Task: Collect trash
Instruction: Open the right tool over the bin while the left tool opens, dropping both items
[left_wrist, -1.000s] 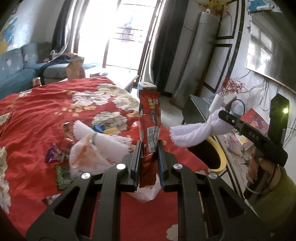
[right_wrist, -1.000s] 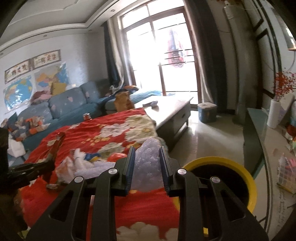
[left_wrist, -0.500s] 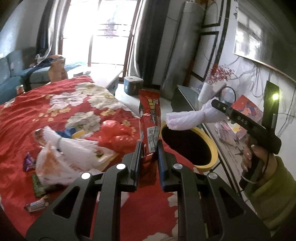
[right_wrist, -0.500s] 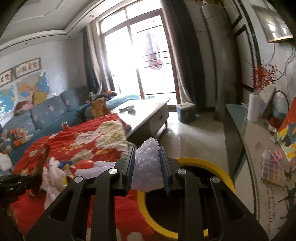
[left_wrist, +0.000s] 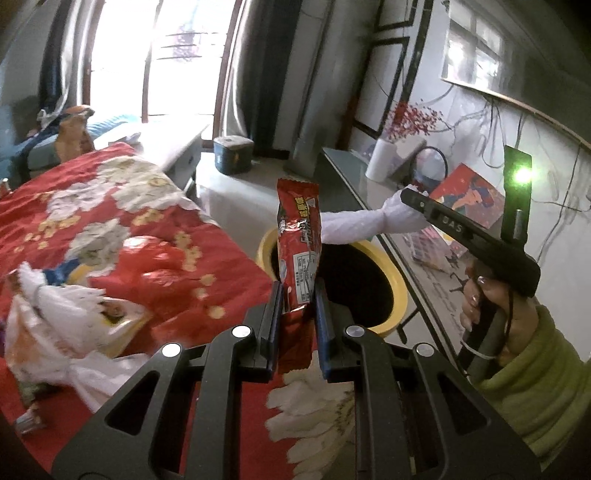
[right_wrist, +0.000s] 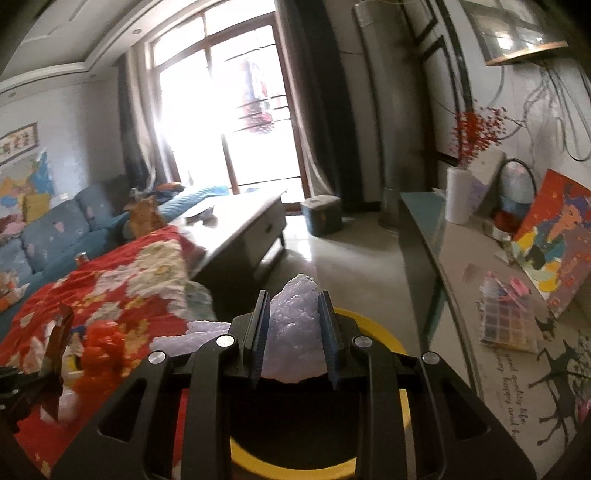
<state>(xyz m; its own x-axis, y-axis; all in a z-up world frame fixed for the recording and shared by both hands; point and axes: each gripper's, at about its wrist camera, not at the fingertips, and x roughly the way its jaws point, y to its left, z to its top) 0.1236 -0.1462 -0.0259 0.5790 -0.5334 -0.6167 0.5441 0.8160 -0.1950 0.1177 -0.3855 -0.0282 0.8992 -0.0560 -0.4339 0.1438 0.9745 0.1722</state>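
Left gripper (left_wrist: 298, 317) clamps one red snack wrapper (left_wrist: 298, 251) upright, beside yellow-rimmed bin (left_wrist: 397, 295). Right gripper (right_wrist: 294, 332) pinches one white foam net (right_wrist: 293, 328) above bin opening. Several more wrappers (left_wrist: 66, 325) at red tablecloth (left_wrist: 155, 229) left edge.

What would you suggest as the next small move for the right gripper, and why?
Probably open the right gripper: its jaws clamp the white foam wrap, which already hangs over the dark mouth of the yellow-rimmed bin, so it should drop inside. The left gripper holds a red snack wrapper near the rim.
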